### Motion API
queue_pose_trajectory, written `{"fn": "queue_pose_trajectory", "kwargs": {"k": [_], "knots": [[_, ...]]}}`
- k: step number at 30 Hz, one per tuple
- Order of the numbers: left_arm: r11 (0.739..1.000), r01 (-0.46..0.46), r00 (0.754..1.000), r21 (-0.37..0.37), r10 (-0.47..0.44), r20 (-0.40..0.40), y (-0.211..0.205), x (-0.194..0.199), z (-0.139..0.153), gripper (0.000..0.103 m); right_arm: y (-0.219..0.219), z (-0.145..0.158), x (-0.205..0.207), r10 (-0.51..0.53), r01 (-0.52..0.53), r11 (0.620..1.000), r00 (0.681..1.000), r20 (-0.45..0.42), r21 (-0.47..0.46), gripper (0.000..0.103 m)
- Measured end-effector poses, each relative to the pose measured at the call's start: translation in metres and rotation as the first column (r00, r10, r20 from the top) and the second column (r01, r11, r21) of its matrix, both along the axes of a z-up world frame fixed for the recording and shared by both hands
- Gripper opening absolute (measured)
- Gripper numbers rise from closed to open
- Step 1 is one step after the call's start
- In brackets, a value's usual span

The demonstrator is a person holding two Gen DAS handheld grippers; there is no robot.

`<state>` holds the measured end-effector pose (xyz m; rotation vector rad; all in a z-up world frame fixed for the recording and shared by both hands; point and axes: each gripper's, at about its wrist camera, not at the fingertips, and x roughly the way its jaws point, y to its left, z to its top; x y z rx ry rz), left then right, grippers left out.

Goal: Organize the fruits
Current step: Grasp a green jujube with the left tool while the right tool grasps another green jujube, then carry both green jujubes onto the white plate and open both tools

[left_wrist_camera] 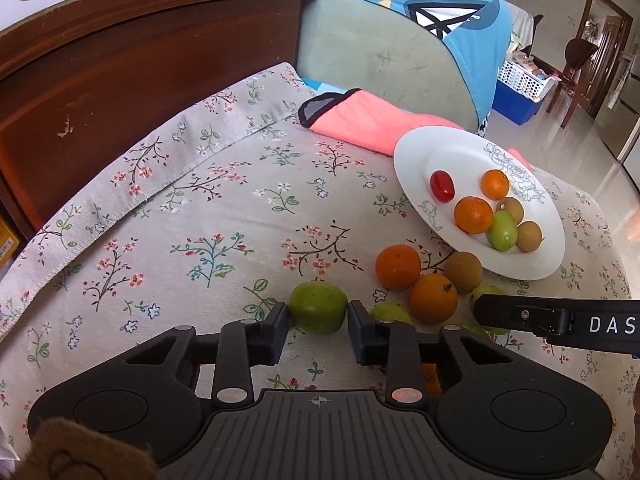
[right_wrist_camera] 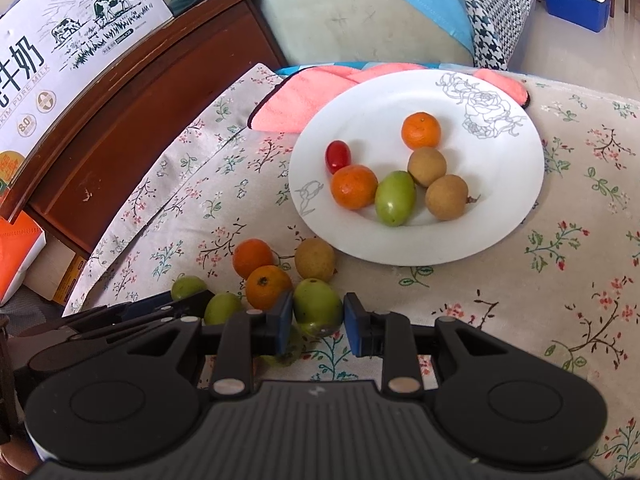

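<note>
A white plate (left_wrist_camera: 412, 148) (right_wrist_camera: 500, 216) holds a red tomato (right_wrist_camera: 338, 156), two oranges, a green fruit (right_wrist_camera: 395, 198) and two brown fruits. Loose on the floral cloth lie two oranges (right_wrist_camera: 253, 258), a brown fruit (right_wrist_camera: 315, 259) and several green fruits. My left gripper (left_wrist_camera: 318, 320) has its jaws around a green fruit (left_wrist_camera: 318, 307), touching it or nearly so. My right gripper (right_wrist_camera: 318, 320) has its jaws around another green fruit (right_wrist_camera: 318, 308), with a slight gap on the right side. The right gripper's finger (left_wrist_camera: 520, 314) shows in the left wrist view.
A pink towel (left_wrist_camera: 360, 120) (right_wrist_camera: 296, 100) lies behind the plate. A wooden headboard (left_wrist_camera: 120, 80) and milk carton box (right_wrist_camera: 60, 48) stand at the left. A green cushion with blue cloth (left_wrist_camera: 380, 48) stands behind. The table edge falls off at the right.
</note>
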<state>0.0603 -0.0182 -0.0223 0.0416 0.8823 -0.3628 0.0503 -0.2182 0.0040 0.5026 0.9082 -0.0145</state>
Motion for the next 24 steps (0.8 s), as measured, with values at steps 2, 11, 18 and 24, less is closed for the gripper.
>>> {"fn": "queue_pose_trajectory", "kwargs": {"k": [2,11,18,24], "knots": [[1.000,0.003,1.000,-0.006,-0.002,0.003,0.000,-0.001,0.001,0.029,0.000,0.001,0.000,-0.001,0.001,1.000,1.000,0.001,-0.001,0.028],[1.000,0.002,1.000,-0.028,-0.002,0.021,0.001,-0.003,0.007,0.029,-0.003,0.003,-0.001,-0.003,0.003,1.000,1.000,0.004,0.001,0.028],[0.999,0.003,0.999,-0.044,0.000,0.049,-0.002,-0.006,0.020,0.029,-0.008,0.014,-0.003,-0.006,0.005,1.000,0.999,0.037,0.013,0.028],[0.998,0.027,0.995,-0.061,-0.021,0.100,-0.012,-0.008,0.038,0.029,-0.018,0.028,-0.007,-0.019,0.017,0.999,0.996,0.082,0.030,0.028]]}}
